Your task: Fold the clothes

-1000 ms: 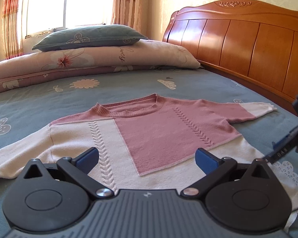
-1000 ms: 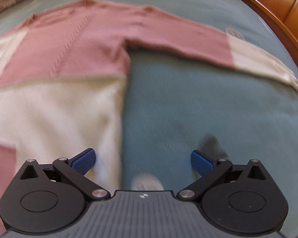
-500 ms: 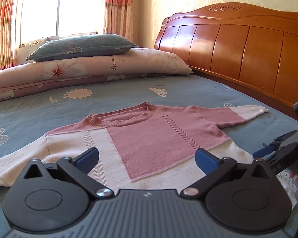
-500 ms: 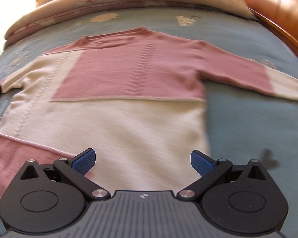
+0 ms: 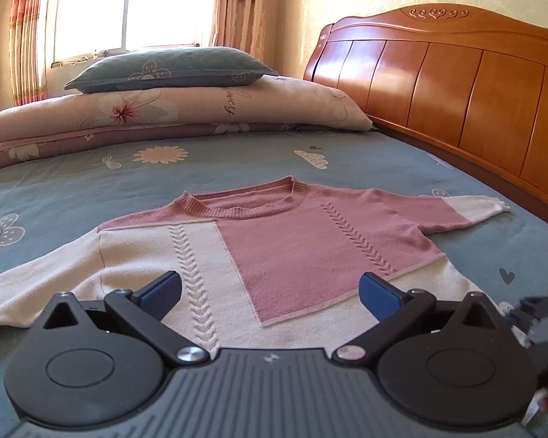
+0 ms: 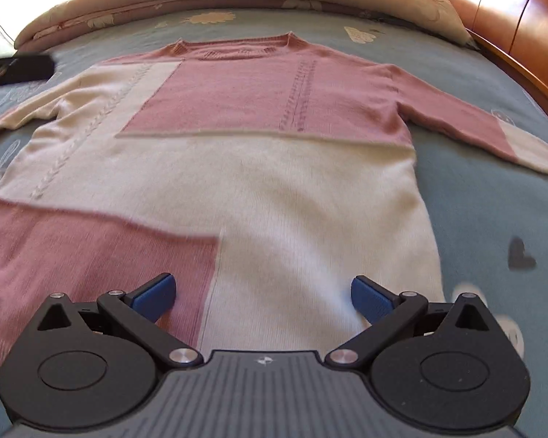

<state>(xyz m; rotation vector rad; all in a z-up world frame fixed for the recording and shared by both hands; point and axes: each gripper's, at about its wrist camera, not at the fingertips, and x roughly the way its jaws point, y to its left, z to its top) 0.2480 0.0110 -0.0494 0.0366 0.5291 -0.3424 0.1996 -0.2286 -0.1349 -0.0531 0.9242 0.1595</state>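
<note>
- a pink and cream sweater [image 5: 274,255] lies spread flat, front up, on a bed with a blue-grey sheet [image 5: 73,197] printed with flowers, clouds and small hearts.
- its round neck points toward the folded quilt [image 5: 164,109] at the far side; both sleeves stretch out sideways, flat on the sheet.
- the chest and one sleeve are mostly pink, with a cream cuff at that sleeve's end; the lower body is cream, with a pink block at one lower corner [image 6: 91,255].
- two raised braid patterns run down the front.
- a blue-grey pillow [image 5: 168,69] with flower prints rests on top of the quilt, below a bright window with striped curtains.
- a wooden headboard [image 5: 456,80] runs along the right side of the bed.
- the left tongs [image 5: 270,292] are spread wide, empty, low over the sweater's lower part.
- the right tongs [image 6: 261,297] are also spread wide and empty, over the hem area; one blue pad [image 6: 153,297] is above the pink block, the other above cream knit.
- the right-wrist view is a little blurred.
</note>
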